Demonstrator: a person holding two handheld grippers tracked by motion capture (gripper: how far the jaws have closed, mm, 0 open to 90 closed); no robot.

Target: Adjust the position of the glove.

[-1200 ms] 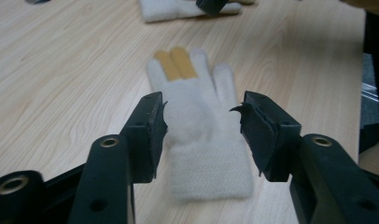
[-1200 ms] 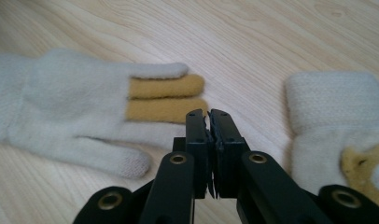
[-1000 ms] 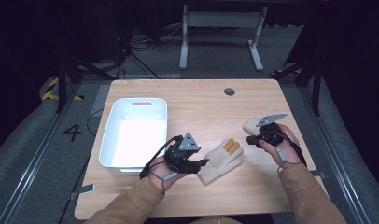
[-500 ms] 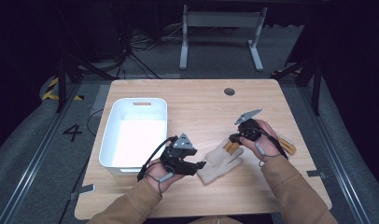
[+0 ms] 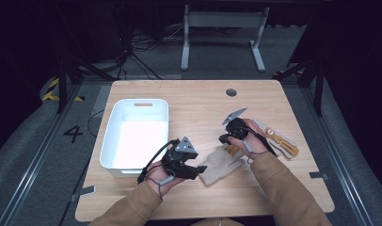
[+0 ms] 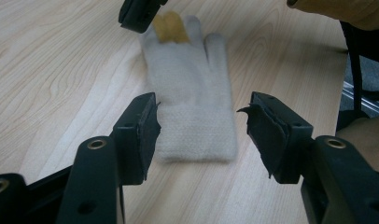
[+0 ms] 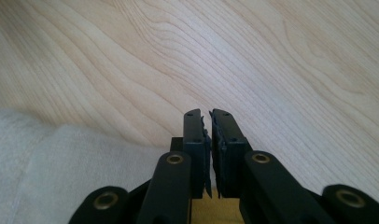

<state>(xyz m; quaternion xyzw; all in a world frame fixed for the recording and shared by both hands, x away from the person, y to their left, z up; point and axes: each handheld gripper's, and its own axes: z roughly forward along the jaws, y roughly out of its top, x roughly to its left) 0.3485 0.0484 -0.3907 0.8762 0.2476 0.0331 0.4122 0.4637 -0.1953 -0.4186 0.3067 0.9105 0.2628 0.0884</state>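
From the high view, a pale knit glove (image 5: 220, 165) lies flat on the wooden table (image 5: 198, 103), its cuff toward the person and its fingers pointing up and right. The left gripper (image 5: 194, 170) sits low at the cuff end, just beside it. The right gripper (image 5: 225, 140) is down at the glove's fingertips, where a bit of tan shows. A second glove (image 5: 279, 141), pale with tan patches, lies just right of the right hand (image 5: 248, 141). A white bin (image 5: 135, 134) stands to the left, well apart from the gloves.

Over to the left gripper view: the left gripper (image 6: 199, 123) has its jaws spread wide, holding nothing, with the glove's (image 6: 192, 93) cuff lying on the table between and just beyond them. Far up at the fingertips, the right gripper's (image 6: 138, 14) black tip is over the tan fingers.

In the right gripper view, the right gripper (image 7: 209, 126) has its jaws all but closed, only a sliver of gap between the pads. A tan patch shows at their base, though whether they pinch it cannot be told. The glove's (image 7: 61, 168) pale knit spreads to the lower left.
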